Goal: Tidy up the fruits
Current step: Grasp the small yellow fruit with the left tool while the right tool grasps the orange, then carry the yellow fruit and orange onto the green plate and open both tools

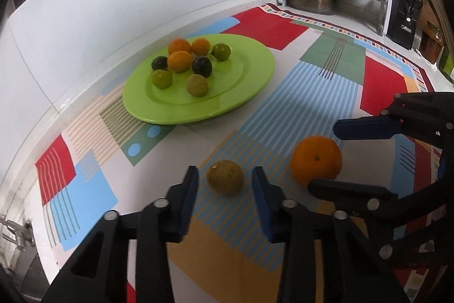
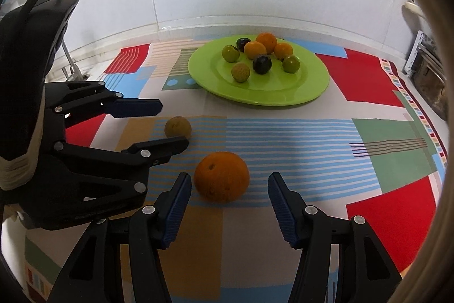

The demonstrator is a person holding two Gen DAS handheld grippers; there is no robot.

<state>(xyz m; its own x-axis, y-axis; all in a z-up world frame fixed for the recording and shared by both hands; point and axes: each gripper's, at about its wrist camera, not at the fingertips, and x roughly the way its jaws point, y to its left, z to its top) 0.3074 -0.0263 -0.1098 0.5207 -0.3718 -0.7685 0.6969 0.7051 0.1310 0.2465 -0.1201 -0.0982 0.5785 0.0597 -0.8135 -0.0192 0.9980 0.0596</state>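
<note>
Blue-padded jaws of the left gripper (image 1: pixel 225 179) and right gripper (image 2: pixel 229 183) stand spread around the brown fruit (image 1: pixel 225 178) and orange (image 2: pixel 221 176), not pinching yet, so next they must squeeze and lift to the green plate (image 1: pixel 249 70).

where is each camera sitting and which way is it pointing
Left wrist: on the left tool, looking down over a small brown fruit toward the green plate; the right tool shows too.
Right wrist: on the right tool, looking down over an orange; the left tool shows.
Shared: plate, both loose fruits, patterned mat.
</note>
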